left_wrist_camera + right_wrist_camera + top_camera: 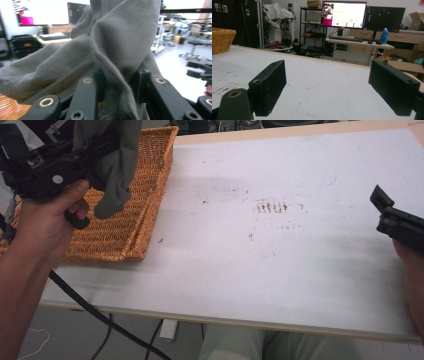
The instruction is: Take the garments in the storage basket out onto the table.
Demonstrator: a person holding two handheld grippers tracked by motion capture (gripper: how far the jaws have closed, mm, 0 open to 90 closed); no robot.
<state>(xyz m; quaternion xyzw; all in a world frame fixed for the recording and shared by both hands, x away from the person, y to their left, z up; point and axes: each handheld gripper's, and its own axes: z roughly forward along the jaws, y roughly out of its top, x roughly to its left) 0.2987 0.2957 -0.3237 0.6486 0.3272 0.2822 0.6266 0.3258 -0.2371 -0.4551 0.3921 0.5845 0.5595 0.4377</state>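
A grey cloth (117,170) hangs over the wicker basket (150,205) at the table's far left, lifted off it. My left gripper (102,157) is shut on it, with a hand around the gripper's body. In the left gripper view a fold of the cloth (117,45) is pinched between the two black jaws of the left gripper (121,80), and a corner of the basket (7,110) shows below. At the table's right edge my right gripper (382,212) hovers apart from the cloth. In its own view the right gripper (330,87) stands open with nothing between its fingers.
The white table top (280,245) has dark smudges (270,206) near its middle. A black cable (85,307) trails off the front edge at the left. Beyond the far edge stand a desk with monitors (344,13) and a shelf rack (312,22).
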